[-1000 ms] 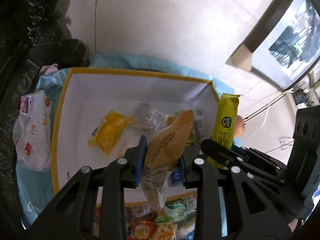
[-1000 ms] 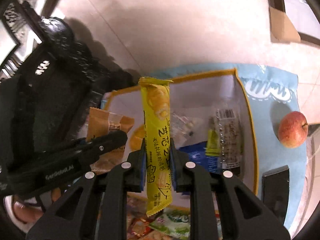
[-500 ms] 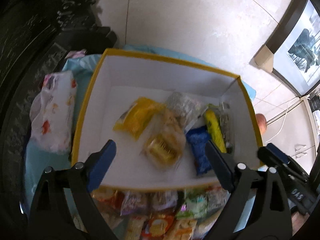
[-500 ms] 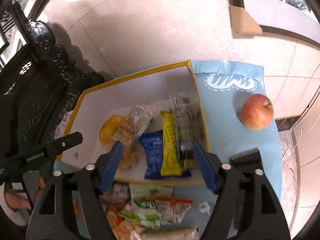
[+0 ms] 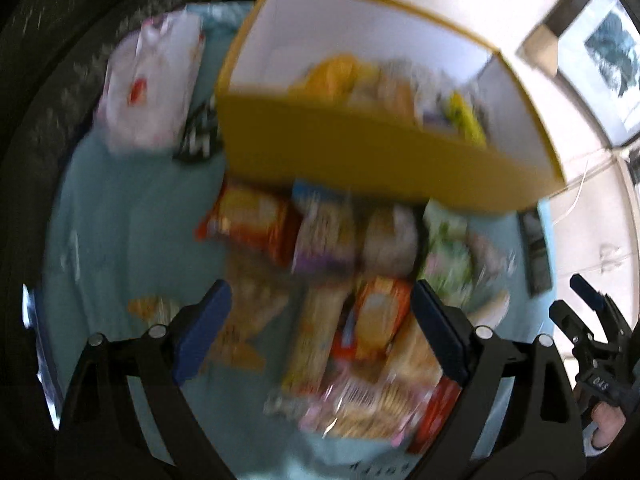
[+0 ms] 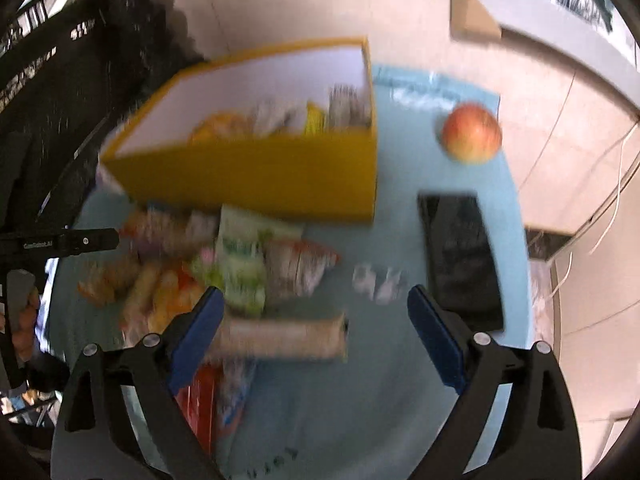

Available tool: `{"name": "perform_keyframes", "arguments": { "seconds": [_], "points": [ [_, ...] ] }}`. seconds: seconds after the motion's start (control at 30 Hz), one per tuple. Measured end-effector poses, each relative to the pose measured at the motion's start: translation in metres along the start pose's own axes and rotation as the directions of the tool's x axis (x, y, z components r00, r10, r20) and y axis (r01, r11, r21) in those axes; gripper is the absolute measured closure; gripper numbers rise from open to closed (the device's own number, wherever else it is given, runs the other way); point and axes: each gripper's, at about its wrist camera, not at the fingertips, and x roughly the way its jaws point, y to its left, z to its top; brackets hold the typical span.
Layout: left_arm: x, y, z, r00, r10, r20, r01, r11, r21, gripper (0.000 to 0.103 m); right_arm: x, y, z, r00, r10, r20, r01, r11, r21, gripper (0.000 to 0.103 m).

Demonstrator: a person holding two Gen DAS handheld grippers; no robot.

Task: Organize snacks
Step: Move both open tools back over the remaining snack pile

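A yellow box with white inner walls holds several snack packets; it also shows in the right wrist view. A pile of loose snack packets lies on the light blue cloth in front of the box. My left gripper is open and empty above this pile. My right gripper is open and empty above the pile's right part, close over a long tan snack bar. Both views are blurred.
A red apple and a black phone lie on the cloth right of the box. A white printed bag lies left of the box. Dark carved furniture stands to the left.
Both grippers, open and empty, have pulled back from over the box and dropped toward the loose snack pile in front of it. A second ago each held a snack, now lying in the box.
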Motion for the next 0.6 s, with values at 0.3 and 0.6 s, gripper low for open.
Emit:
{"name": "perform_keyframes", "arguments": {
  "seconds": [0.3,0.6],
  "points": [
    [0.028,0.018,-0.046,0.994,0.032,-0.1,-0.032,0.999,-0.003,0.011,0.009,0.023,-0.028,0.996,0.022,-0.083,-0.027,0.998,-0.051,0.01],
    [0.031,0.013,-0.05,0.994,0.065,-0.083,-0.062,0.997,0.036,0.011,0.003,0.021,-0.034,0.996,0.019,-0.089,-0.022,0.999,-0.033,0.01]
  ]
}}
